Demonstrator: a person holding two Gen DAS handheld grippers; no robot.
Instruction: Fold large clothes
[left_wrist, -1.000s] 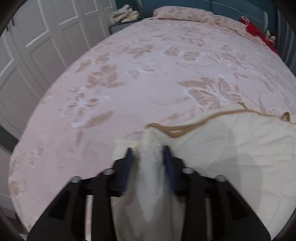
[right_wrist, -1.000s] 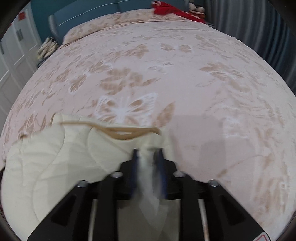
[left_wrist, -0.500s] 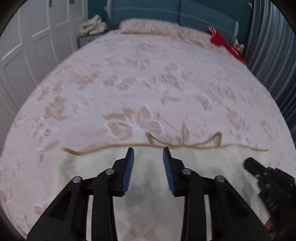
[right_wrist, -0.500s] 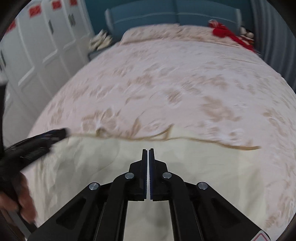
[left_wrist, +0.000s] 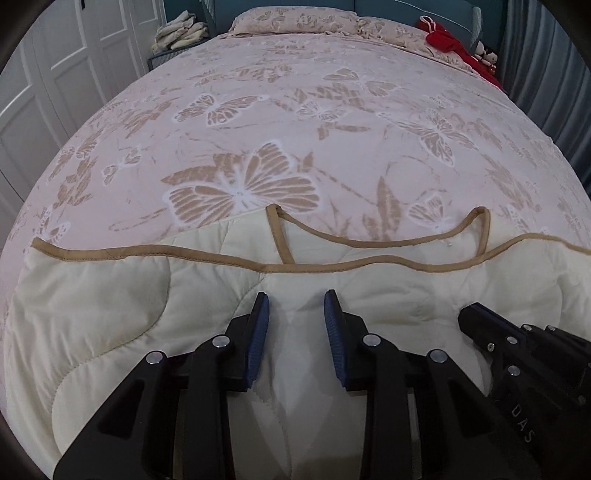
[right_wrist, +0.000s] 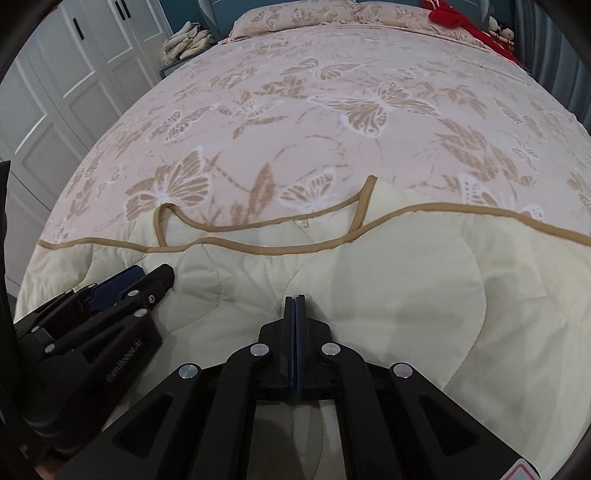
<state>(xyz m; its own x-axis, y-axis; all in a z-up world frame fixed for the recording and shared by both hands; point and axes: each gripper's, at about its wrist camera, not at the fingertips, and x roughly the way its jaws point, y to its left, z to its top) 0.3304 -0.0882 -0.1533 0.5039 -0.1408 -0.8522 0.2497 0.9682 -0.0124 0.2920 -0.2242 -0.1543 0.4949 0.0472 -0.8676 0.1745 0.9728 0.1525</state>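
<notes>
Cream quilted garment (left_wrist: 110, 314) on bedspread (left_wrist: 295, 129), left gripper (left_wrist: 295, 317) wide apart, right gripper (right_wrist: 295, 299) closed, empty

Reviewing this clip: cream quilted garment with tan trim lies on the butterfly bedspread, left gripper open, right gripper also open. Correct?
Not quite. The right gripper is shut, empty, pads pressed together in the right wrist view. The rest holds: left gripper open, cream garment on the butterfly bedspread.
</notes>
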